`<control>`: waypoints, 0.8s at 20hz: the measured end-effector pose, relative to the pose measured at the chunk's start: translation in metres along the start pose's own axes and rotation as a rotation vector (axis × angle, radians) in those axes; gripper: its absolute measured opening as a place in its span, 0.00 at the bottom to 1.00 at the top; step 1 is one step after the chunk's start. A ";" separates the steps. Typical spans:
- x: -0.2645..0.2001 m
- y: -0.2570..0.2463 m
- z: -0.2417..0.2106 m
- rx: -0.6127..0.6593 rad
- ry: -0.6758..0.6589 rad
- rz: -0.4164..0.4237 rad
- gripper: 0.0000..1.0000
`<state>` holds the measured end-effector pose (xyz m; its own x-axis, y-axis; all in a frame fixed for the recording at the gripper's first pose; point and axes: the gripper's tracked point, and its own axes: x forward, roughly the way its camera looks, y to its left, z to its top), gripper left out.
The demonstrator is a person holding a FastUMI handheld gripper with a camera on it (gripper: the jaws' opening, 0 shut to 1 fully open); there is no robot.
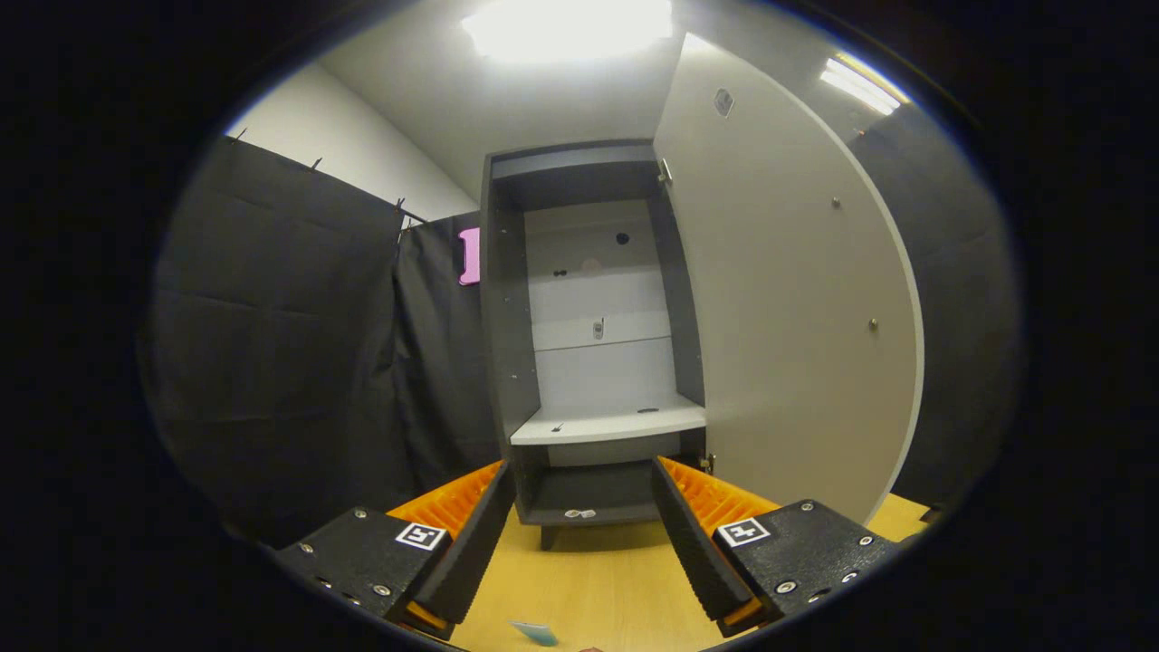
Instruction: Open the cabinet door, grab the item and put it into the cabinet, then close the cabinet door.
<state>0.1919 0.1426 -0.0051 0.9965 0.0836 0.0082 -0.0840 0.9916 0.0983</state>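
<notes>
The grey cabinet (589, 344) stands straight ahead on a wooden floor, beyond my fingers. Its pale door (788, 299) is swung wide open to the right, showing a white shelf (608, 423) and a dark lower compartment (584, 493). My gripper (584, 498) is open, with nothing between its fingers. A small light-blue item (534, 632) lies on the wood just below and between the fingers, close to me, only partly seen. Small bits lie on the shelf and on the lower compartment's floor.
Black cloth (290, 353) hangs to the left of the cabinet and behind the open door on the right. The wooden surface (589, 580) stretches between me and the cabinet. The open door's edge reaches out toward me on the right.
</notes>
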 end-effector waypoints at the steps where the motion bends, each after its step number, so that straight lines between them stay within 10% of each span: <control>1: 0.002 0.005 -0.015 0.007 0.022 0.006 0.93; 16: 0.007 0.046 -0.189 -0.036 0.315 0.084 0.93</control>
<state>0.1951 0.2075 -0.1881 0.9373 0.1865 -0.2945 -0.1718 0.9823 0.0753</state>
